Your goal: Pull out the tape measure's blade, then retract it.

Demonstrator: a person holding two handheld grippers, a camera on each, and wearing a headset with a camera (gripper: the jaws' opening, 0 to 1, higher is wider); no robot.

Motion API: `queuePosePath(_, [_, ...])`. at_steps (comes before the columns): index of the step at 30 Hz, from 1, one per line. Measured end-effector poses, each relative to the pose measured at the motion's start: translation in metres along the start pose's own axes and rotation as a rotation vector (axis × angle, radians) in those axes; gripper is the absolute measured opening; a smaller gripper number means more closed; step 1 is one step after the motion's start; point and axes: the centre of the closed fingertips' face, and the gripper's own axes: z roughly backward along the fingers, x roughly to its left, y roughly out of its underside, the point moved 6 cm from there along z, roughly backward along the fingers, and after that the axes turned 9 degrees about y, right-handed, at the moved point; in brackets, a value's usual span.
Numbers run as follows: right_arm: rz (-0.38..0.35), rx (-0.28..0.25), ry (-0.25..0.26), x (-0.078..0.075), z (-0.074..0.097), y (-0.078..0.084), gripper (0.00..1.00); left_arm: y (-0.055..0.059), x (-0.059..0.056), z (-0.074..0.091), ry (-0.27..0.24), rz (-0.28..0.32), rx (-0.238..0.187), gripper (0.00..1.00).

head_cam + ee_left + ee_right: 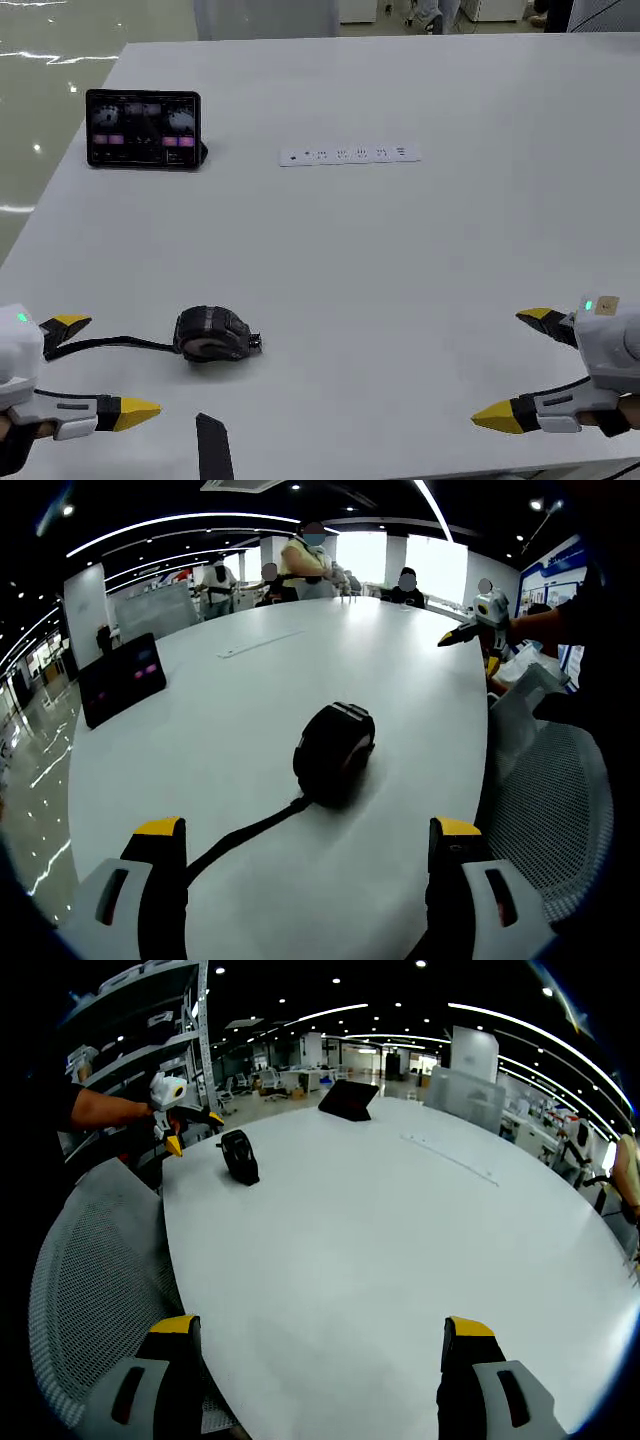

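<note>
- Bench point(400, 250): a broad, plain white top. Its far edge runs along the top of your head view, and its near edge passes just below both tongs.
- Floor point(40, 100): glossy, with lamp glare on it, beyond the bench's left edge.
- Room: an open hall with long ceiling light strips. Shelves point(150, 1020) rise at the left of the right gripper view. People point(310, 560) stand past the bench's far end in the left gripper view.
- Tablet point(143, 128): propped upright near the far left corner, with its screen lit and facing you.
- Power strip point(348, 155): lies flat toward the far side, about mid-width and well apart from the tablet.
- Tape point(212, 334): a dark case lying on the bench close to the near edge, on your left. A short dark tab pokes from its right end.
- Strap point(110, 345): black, running from the case leftward into the gap between the jaws of your left tongs.
- Left tongs point(112, 365): jaws spread wide and gripping nothing, just left of the tape, with the yellow tips pointing right.
- Right tongs point(502, 366): also spread wide and holding nothing, near the right near corner, tips pointing left, well apart from the tape.
- Open room: bare bench stretches between the tape and your right tongs, and from both up to the power strip.
- Chair point(90, 1260): its grey mesh sits against the near edge in both gripper views.
</note>
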Motion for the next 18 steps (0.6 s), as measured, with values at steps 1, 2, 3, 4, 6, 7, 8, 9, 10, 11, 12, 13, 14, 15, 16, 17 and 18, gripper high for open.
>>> queuePosePath(1, [0.001, -0.002, -0.004, 0.000, -0.001, -0.002, 0.99, -0.003, 0.001, -0.001, 0.004, -0.008, 0.003, 0.99])
queuePosePath(2, [0.003, -0.005, -0.002, 0.000, -0.003, -0.006, 0.99, -0.007, 0.003, -0.003, 0.003, -0.043, 0.011, 0.99])
queuePosePath(3, [0.008, -0.011, 0.001, 0.000, -0.005, -0.008, 0.99, -0.011, 0.003, -0.005, 0.013, -0.063, 0.010, 0.99])
queuePosePath(4, [0.018, -0.011, 0.002, 0.000, -0.007, -0.010, 0.99, -0.013, 0.003, -0.007, 0.026, -0.064, 0.014, 0.99])
queuePosePath(6, [0.044, -0.005, -0.009, 0.000, -0.012, -0.012, 0.99, -0.018, 0.005, -0.011, 0.043, -0.080, 0.031, 0.99])
queuePosePath(7, [0.048, -0.001, -0.016, 0.001, -0.015, -0.014, 0.99, -0.021, 0.005, -0.013, 0.055, -0.093, 0.041, 0.99])
queuePosePath(8, [0.051, -0.001, -0.021, 0.002, -0.016, -0.015, 0.99, -0.023, 0.005, -0.015, 0.062, -0.099, 0.046, 0.99])
queuePosePath(9, [0.054, -0.001, -0.023, 0.003, -0.018, -0.017, 0.99, -0.024, 0.005, -0.016, 0.069, -0.105, 0.052, 0.99])
queuePosePath(10, [0.059, -0.004, -0.026, 0.002, -0.019, -0.018, 0.99, -0.026, 0.005, -0.019, 0.080, -0.113, 0.063, 0.99])
queuePosePath(11, [0.062, -0.008, -0.028, 0.003, -0.020, -0.019, 0.99, -0.026, 0.004, -0.020, 0.099, -0.113, 0.080, 0.99])
queuePosePath(12, [0.062, -0.009, -0.033, 0.004, -0.022, -0.021, 0.99, -0.026, 0.002, -0.023, 0.123, -0.107, 0.094, 0.99])
queuePosePath(13, [0.062, -0.008, -0.037, 0.004, -0.023, -0.023, 0.99, -0.028, 0.002, -0.025, 0.125, -0.115, 0.094, 0.99])
queuePosePath(14, [0.062, -0.010, -0.038, 0.005, -0.024, -0.024, 0.99, -0.029, 0.001, -0.026, 0.133, -0.124, 0.098, 0.99])
queuePosePath(15, [0.056, -0.021, -0.043, 0.006, -0.026, -0.027, 0.99, -0.029, 0.001, -0.029, 0.142, -0.135, 0.111, 0.99])
queuePosePath(16, [0.047, -0.034, -0.052, 0.007, -0.027, -0.030, 0.99, -0.029, 0.001, -0.031, 0.145, -0.146, 0.122, 0.99])
queuePosePath(17, [0.047, -0.048, -0.060, 0.008, -0.029, -0.034, 0.99, -0.030, 0.001, -0.033, 0.151, -0.161, 0.135, 0.99])
queuePosePath(18, [0.054, -0.052, -0.059, 0.008, -0.030, -0.035, 0.99, -0.031, 0.000, -0.035, 0.156, -0.167, 0.140, 0.99])
